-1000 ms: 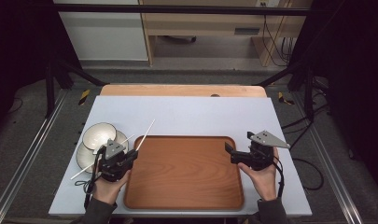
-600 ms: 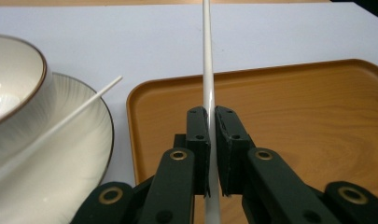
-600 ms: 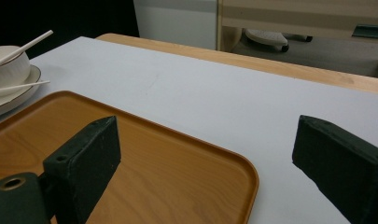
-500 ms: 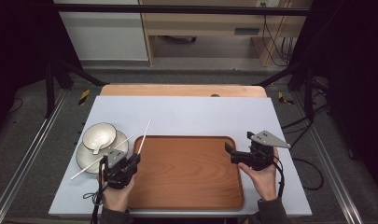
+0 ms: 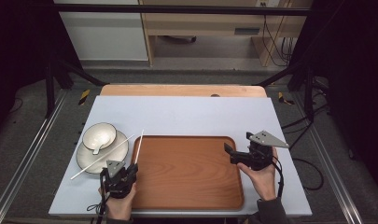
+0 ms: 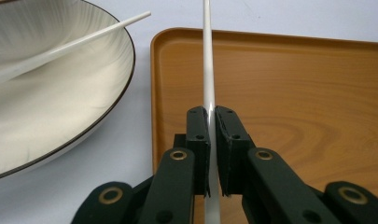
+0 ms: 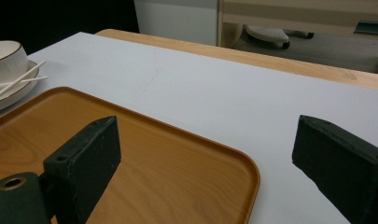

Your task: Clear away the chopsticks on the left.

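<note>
A white chopstick [image 6: 208, 70] runs up from between the closed jaws of my left gripper [image 6: 212, 116], along the left rim of the brown wooden tray [image 6: 294, 93]. In the high view that chopstick [image 5: 138, 147] lies beside the tray [image 5: 186, 170], held by the left gripper [image 5: 130, 170] near the table's front edge. A second chopstick [image 5: 102, 156] rests across the white plate [image 5: 114, 151], next to a small bowl [image 5: 99, 135] standing on the plate. My right gripper [image 5: 232, 155] hovers over the tray's right end, open and holding nothing [image 7: 210, 144].
The plate [image 6: 60, 102] with its dark rim sits just left of the tray. A light blue mat [image 5: 191, 116] covers the tabletop beyond the tray. Behind the table are a wooden strip [image 5: 182, 90] and dark frame legs.
My left gripper has pulled back toward the table's front edge, drawing one chopstick off the plate to lie along the tray's left rim. The right gripper has stayed put.
</note>
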A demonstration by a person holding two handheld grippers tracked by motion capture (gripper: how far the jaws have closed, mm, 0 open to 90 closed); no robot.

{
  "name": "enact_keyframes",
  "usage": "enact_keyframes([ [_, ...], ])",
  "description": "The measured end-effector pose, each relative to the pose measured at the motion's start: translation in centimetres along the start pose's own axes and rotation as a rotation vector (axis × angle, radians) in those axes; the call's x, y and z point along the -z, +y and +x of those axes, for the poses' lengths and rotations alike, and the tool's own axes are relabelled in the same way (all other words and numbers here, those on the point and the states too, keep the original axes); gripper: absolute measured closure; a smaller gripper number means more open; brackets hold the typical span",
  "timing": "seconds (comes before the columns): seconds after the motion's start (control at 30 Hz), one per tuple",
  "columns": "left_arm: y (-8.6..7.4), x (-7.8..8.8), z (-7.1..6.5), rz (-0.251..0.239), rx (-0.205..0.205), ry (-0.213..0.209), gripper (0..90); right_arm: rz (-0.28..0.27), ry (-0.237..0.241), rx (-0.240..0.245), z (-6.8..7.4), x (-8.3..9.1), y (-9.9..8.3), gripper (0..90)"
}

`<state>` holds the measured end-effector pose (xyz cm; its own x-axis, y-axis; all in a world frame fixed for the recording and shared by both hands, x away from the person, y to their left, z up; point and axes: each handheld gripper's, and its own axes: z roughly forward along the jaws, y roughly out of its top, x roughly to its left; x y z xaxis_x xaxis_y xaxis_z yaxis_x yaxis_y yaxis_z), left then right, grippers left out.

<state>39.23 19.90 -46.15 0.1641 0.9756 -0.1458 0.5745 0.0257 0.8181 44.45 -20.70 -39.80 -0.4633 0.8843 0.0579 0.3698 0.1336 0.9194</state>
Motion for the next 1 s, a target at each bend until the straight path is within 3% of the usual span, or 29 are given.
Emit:
enact_keyframes([
  [0.67, -0.8, -2.2, -0.2, 0.090, -0.002, 0.047, 84.4, 0.004, 0.001, 0.009, 0.0, -0.2, -0.1, 8.1],
  [0.8, -0.8, -2.3, -0.1, 0.091, 0.012, 0.059, 84.3, 0.004, 0.001, 0.007, 0.0, -0.1, -0.1, 8.1],
  [1.0, -0.8, -2.3, -0.1, 0.096, -0.006, 0.070, 83.6, 0.005, 0.002, 0.010, 0.0, -0.2, -0.1, 8.1],
])
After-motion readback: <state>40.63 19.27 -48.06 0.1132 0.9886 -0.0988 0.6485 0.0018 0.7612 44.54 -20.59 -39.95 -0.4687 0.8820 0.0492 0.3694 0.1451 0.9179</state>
